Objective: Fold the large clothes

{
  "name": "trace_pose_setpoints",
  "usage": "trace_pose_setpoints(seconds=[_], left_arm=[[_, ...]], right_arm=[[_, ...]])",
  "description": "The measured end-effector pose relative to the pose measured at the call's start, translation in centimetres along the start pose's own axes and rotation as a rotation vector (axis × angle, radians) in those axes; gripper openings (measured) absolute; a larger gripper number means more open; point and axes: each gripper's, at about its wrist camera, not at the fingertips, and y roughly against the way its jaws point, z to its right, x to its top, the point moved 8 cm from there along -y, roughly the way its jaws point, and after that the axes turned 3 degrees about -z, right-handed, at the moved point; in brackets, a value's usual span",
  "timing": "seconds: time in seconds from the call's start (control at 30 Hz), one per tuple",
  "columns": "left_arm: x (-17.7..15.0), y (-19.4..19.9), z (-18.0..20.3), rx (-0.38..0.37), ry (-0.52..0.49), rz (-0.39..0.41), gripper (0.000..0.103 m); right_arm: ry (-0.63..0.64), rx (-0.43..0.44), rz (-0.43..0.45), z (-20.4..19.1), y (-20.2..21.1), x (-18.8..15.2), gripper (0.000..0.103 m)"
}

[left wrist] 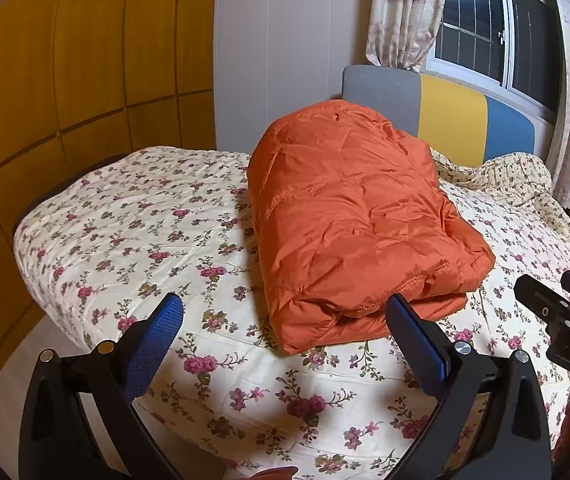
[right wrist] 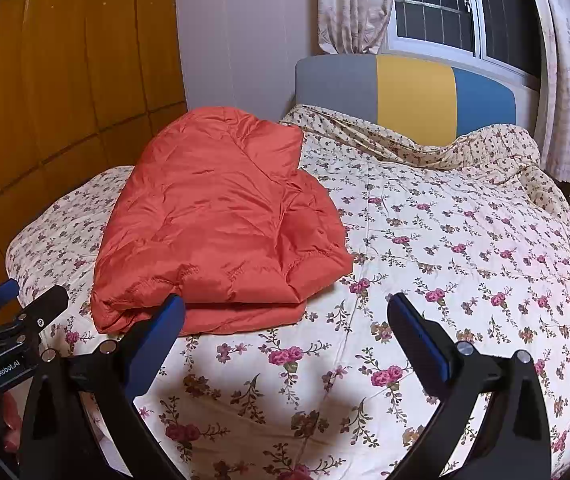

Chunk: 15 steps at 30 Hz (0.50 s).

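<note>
While both claws hang back from the garment, the orange padded jacket (left wrist: 357,216) lies on the floral bedspread (left wrist: 133,224) as a compact folded bundle, layered edges facing the near bed edge. Left claw (left wrist: 285,332): jaws wide, empty. Right claw (right wrist: 285,332): jaws wide, empty, bundle off to its left. Judgement: fold looks near complete. If another fold is wanted, pinch all stacked layers at the two near corners, lift evenly, carry toward the headboard (right wrist: 413,92); slippery puffy shell likely springs open, so press flat after.
</note>
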Motion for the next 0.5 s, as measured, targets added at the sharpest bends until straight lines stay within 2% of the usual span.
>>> trace_pose_setpoints(seconds=[0.5], left_arm=[[-0.4, -0.49, 0.45, 0.0, -0.001, -0.016, 0.1]], right_arm=[[-0.015, 0.006, -0.011, 0.27, -0.36, -0.18, 0.101]])
